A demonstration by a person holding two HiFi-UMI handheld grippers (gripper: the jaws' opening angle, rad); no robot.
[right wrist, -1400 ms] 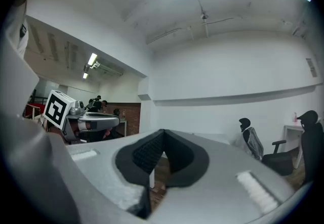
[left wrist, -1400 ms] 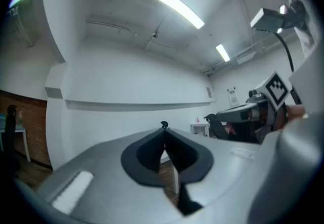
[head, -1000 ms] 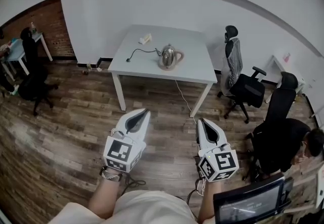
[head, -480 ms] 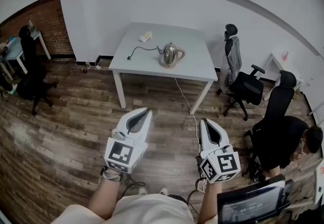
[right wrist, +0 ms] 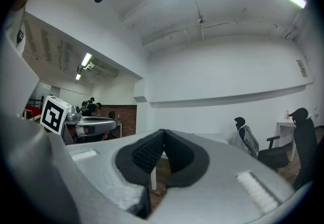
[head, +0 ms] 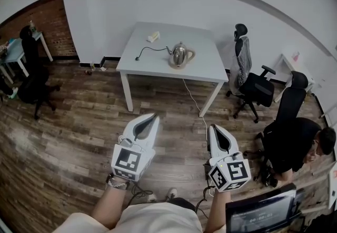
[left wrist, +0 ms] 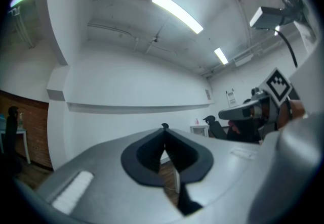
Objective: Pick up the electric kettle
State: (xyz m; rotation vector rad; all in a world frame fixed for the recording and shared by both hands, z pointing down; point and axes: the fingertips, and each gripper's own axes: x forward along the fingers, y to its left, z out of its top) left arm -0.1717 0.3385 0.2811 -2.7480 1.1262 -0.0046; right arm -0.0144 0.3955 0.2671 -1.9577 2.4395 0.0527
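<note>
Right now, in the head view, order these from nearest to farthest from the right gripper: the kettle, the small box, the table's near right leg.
1. Table leg, just ahead of the right gripper, standing on the floor.
2. Kettle, around the middle of the table.
3. Small box, at the table's far edge, left of the kettle.

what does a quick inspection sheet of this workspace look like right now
surface: white table, mostly bare
job's things: kettle upright on the table, untouched
clutter: small pale box near the table's far edge
grippers: left gripper and right gripper both shut, empty, over the floor short of the table
cables: black cord on the table; white cable hanging to the floor
surroundings: wood floor, office chairs, seated person
</note>
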